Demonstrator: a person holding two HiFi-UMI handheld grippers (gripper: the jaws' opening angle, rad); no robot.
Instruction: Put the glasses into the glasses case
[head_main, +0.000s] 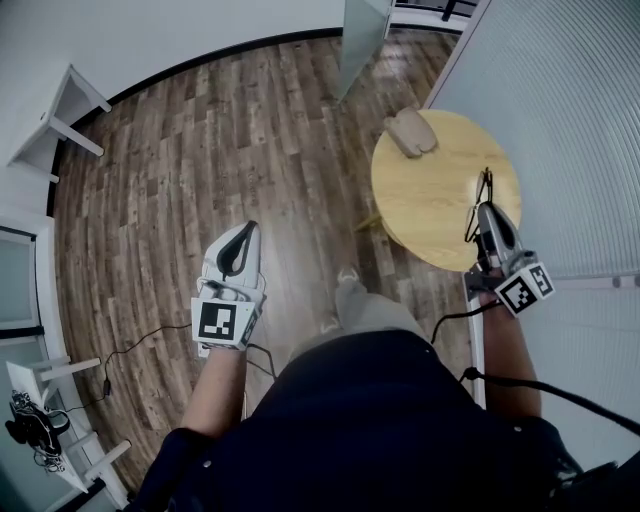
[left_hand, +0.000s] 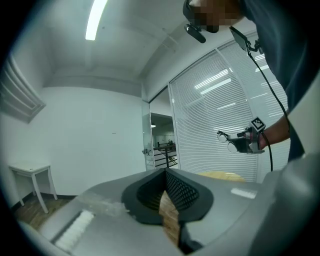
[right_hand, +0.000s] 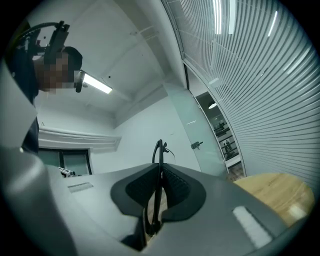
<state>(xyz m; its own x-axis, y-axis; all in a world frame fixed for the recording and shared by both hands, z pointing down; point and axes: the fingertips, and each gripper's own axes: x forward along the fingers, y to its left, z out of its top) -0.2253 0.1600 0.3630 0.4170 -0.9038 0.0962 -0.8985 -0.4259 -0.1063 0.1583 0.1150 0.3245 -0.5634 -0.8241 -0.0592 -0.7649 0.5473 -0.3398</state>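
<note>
A tan glasses case (head_main: 410, 132) lies at the far edge of the round wooden table (head_main: 440, 215). My right gripper (head_main: 487, 210) hovers over the table's right side, shut on the thin black glasses (head_main: 486, 183). In the right gripper view the frame (right_hand: 159, 150) stands upright, pinched between the pads, with the gripper (right_hand: 160, 167) pointing level. My left gripper (head_main: 247, 229) is held over the wooden floor, left of the table, its jaws shut with nothing in them. The left gripper view shows the left gripper (left_hand: 165, 172) and, far off, the glasses (left_hand: 227, 142).
A wall of white blinds (head_main: 560, 120) runs just right of the table. A glass partition (head_main: 362, 35) stands behind it. A small white table (head_main: 62, 118) is at the far left. A black cable (head_main: 130, 350) and white furniture (head_main: 50, 420) sit on the floor at lower left.
</note>
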